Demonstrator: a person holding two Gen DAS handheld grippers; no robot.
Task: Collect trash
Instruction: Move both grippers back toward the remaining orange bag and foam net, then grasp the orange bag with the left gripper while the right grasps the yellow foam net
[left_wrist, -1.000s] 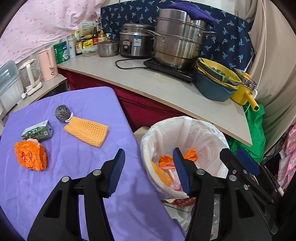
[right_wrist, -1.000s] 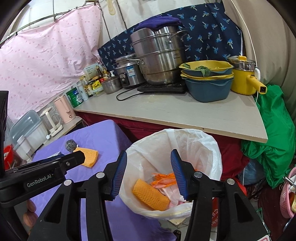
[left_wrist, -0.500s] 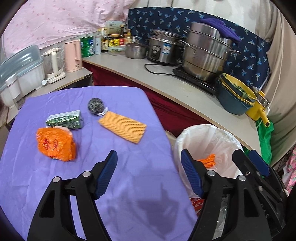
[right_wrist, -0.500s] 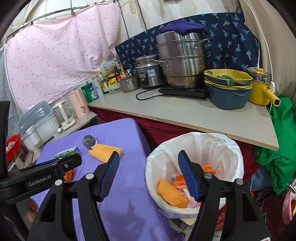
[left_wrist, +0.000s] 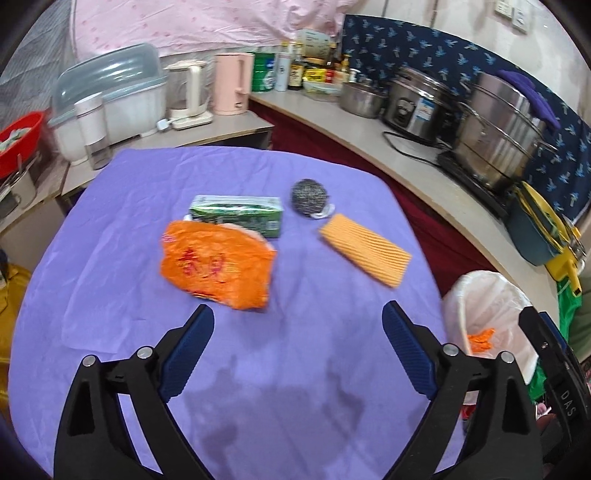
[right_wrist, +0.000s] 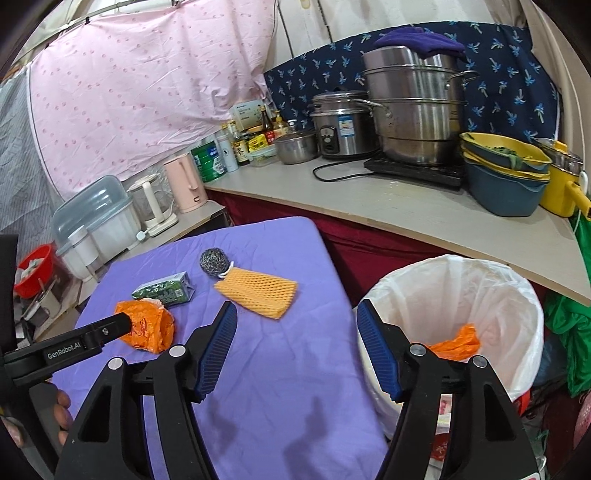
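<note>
While four trash pieces wait on purple cloth (left_wrist: 110, 280): orange bag (left_wrist: 216, 267) crumpled nearest, touching green carton (left_wrist: 238, 218) behind it; steel scourer (left_wrist: 309, 196) farther back, just beside orange foam net (left_wrist: 364, 251) toward right edge

Left gripper (left_wrist: 297, 349) hovering low over cloth, jaws spread wide, holding nothing, aimed roughly between bag and net, probably lining up for bag as closest grab

Right gripper (right_wrist: 295, 345) also wide apart and empty, straddling table edge and white-lined bin (right_wrist: 517, 291), likely parked near drop point

Bin on floor right of table, already holding orange scraps (right_wrist: 456, 341)

Counter behind crowded with steamer pots (right_wrist: 413, 107), rice cooker (right_wrist: 341, 125), kettles, bottles; well apart from trash, nothing blocking reach

Carton tucked against bag, could get nudged on pickup
</note>
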